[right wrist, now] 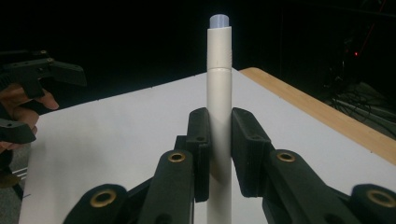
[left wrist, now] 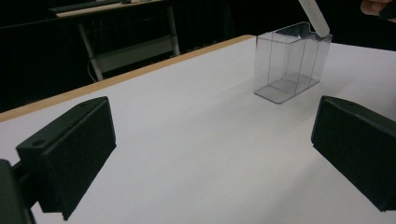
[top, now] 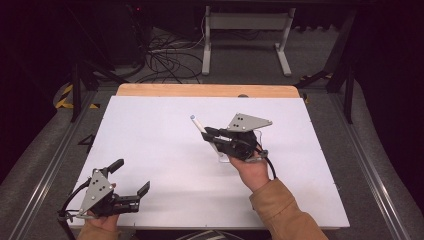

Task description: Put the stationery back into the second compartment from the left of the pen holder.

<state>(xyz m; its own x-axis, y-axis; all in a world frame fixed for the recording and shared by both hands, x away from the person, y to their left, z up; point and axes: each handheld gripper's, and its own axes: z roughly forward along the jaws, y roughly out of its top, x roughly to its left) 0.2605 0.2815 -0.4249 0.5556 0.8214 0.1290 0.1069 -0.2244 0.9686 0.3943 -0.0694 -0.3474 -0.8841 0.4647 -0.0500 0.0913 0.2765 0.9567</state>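
white pen point(right wrist: 219, 93) | clamped btwn right tongs point(right wrist: 219, 154) | left tongs point(top: 131, 178) apart, well away

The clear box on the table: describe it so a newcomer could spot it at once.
On the white table, look right of centre, just under the right gripper. The clear box stands there upright and open-topped. Its see-through walls set it apart from the white pen clamped just above it.

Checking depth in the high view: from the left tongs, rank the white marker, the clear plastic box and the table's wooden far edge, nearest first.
1. Clear plastic box, mid-table, beneath the right tongs.
2. White marker, held just beyond.
3. Wooden far edge, at the back.
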